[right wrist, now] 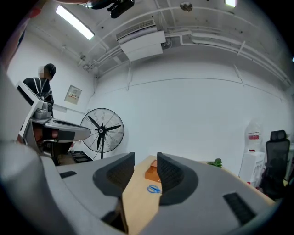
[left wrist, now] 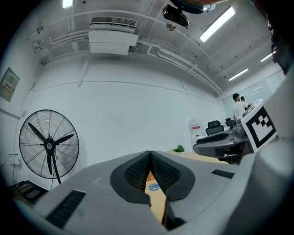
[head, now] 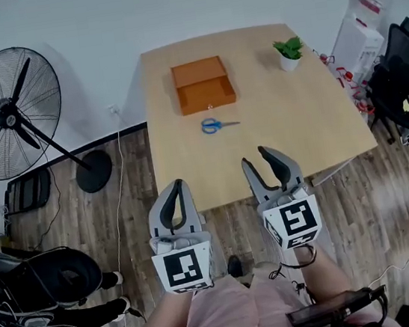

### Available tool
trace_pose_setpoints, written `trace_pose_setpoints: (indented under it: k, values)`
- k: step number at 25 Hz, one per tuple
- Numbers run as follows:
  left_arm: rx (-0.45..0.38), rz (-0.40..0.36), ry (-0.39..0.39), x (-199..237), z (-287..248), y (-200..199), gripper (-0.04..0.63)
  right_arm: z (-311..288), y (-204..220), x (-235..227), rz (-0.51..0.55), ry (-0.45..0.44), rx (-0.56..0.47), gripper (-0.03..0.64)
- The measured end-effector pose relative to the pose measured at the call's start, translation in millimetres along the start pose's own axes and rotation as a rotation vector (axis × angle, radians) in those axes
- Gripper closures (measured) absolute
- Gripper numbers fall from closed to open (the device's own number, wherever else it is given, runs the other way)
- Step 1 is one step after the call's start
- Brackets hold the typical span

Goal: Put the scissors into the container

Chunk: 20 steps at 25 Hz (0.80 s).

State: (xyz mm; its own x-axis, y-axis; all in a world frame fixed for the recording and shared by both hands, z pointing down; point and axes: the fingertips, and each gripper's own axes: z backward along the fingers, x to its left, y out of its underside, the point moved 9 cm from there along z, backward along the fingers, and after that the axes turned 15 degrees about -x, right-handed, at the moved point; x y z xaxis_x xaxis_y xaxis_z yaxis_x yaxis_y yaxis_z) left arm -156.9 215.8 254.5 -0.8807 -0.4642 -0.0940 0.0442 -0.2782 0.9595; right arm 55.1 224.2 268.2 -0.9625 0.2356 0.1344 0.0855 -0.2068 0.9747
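A black floor fan (head: 9, 115) stands well left of the table (head: 320, 127). The left gripper (head: 177, 186) hangs at the table's near edge, its jaws pressed together at the tips with nothing between them. Farther in, the scissors (head: 218, 124) (blue handles) lie flat on the tabletop, just in front of the orange container (head: 203, 83) but apart from it. The right gripper (head: 256, 158) hovers over the near edge, jaws parted a little — empty. A small potted plant (head: 289, 52) sits near the far right corner.
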Motion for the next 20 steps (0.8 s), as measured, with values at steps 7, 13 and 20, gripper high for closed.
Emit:
trace_pose_setpoints:
  k: [7,13,20]
  values:
    - [0.027,-0.006,0.03,7.3,-24.1,18.1,0.591,-25.2,10.7,-14.4,0.002,0.021,0.008,0.463]
    - [0.042,-0.008,0.02,8.8,-53.5,31.4,0.591,-53.3,26.5,-31.6,-0.01,0.003,0.016,0.463]
    - [0.064,-0.024,-0.023,11.6,-108.3,47.7,0.591,-99.7,48.0,-68.6,-0.032,-0.044,0.021,0.463]
